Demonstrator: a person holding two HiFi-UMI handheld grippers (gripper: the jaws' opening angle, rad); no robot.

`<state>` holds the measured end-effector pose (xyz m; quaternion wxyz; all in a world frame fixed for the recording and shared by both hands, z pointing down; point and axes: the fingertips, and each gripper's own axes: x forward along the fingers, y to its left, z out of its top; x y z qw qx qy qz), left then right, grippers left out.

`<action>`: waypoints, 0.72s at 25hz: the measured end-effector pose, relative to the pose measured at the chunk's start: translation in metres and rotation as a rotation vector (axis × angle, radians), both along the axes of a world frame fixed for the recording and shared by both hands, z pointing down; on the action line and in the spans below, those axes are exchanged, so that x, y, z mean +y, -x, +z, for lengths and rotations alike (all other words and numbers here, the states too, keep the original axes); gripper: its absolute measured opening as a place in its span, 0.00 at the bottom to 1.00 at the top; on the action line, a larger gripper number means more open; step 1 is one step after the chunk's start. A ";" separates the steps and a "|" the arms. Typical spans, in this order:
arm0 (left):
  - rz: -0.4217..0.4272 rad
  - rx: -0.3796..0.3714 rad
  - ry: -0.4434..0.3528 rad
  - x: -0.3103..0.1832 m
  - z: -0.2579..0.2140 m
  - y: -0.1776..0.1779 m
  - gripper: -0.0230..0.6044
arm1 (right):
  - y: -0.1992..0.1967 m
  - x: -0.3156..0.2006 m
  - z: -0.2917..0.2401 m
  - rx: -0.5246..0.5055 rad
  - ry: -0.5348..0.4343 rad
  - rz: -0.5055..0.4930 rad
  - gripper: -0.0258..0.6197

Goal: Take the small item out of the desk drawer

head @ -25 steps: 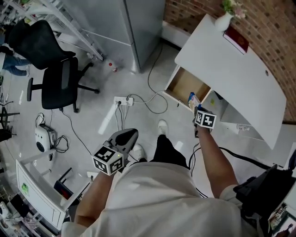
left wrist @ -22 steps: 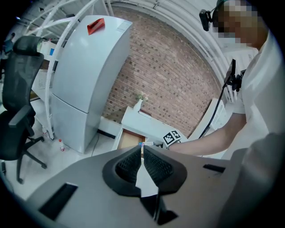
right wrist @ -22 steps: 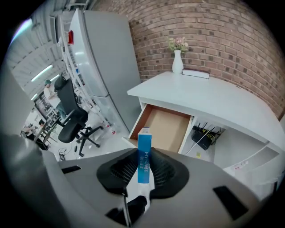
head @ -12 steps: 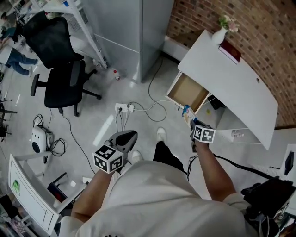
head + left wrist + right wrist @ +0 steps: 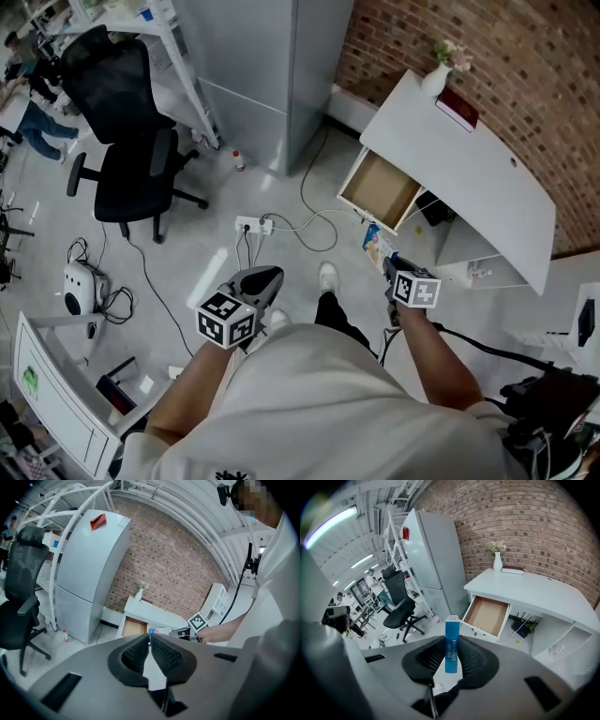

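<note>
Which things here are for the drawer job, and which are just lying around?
For the job: blue box, held by the right gripper; open, empty drawer; white desk.
Just lying about: black chair, power strip, vase, red book.

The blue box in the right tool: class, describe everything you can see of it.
The blue box is a slim, tall carton, apparently cardboard, with white lettering down its narrow face. It stands upright, clamped between the ribbed jaws of the right tool, its top rising above them. It hangs in the air, clear of the open drawer, which looks empty. Nothing else touches it.
</note>
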<state>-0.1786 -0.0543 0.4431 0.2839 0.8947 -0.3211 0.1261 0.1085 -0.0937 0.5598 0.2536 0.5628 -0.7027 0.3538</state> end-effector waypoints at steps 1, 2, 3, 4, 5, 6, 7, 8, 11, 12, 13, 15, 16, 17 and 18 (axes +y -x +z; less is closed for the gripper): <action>0.002 -0.002 -0.002 0.003 0.000 0.002 0.08 | 0.005 0.005 -0.003 -0.003 -0.003 -0.007 0.20; 0.003 -0.005 -0.003 0.007 0.000 0.003 0.08 | 0.009 0.011 -0.006 -0.004 -0.005 -0.014 0.20; 0.005 -0.007 -0.003 0.010 0.001 0.005 0.08 | 0.014 0.015 -0.008 -0.006 -0.007 -0.021 0.20; 0.008 -0.009 -0.003 0.013 0.002 0.007 0.08 | 0.018 0.020 -0.010 -0.008 -0.009 -0.025 0.20; 0.010 -0.011 -0.002 0.017 0.002 0.009 0.08 | 0.023 0.024 -0.012 -0.013 -0.010 -0.029 0.20; 0.013 -0.011 -0.003 0.020 0.002 0.011 0.08 | 0.028 0.029 -0.013 -0.022 -0.011 -0.032 0.20; 0.016 -0.012 -0.004 0.023 0.003 0.013 0.08 | 0.033 0.033 -0.014 -0.033 -0.014 -0.036 0.20; 0.017 -0.013 -0.006 0.026 0.003 0.015 0.08 | 0.038 0.037 -0.014 -0.043 -0.017 -0.040 0.20; 0.015 -0.018 -0.010 0.035 0.005 0.023 0.08 | 0.048 0.048 -0.017 -0.054 -0.024 -0.046 0.20; 0.013 -0.018 -0.012 0.038 0.005 0.025 0.08 | 0.051 0.051 -0.019 -0.055 -0.027 -0.047 0.20; 0.012 -0.017 -0.014 0.040 0.005 0.027 0.08 | 0.053 0.054 -0.021 -0.054 -0.030 -0.046 0.20; 0.008 -0.017 -0.018 0.045 0.006 0.032 0.08 | 0.058 0.059 -0.023 -0.052 -0.035 -0.045 0.20; 0.004 -0.017 -0.018 0.047 0.007 0.036 0.08 | 0.062 0.061 -0.023 -0.053 -0.038 -0.048 0.20; -0.002 -0.016 -0.017 0.049 0.008 0.038 0.08 | 0.065 0.063 -0.023 -0.054 -0.040 -0.051 0.20; -0.009 -0.014 -0.015 0.051 0.009 0.040 0.08 | 0.066 0.065 -0.023 -0.054 -0.038 -0.052 0.20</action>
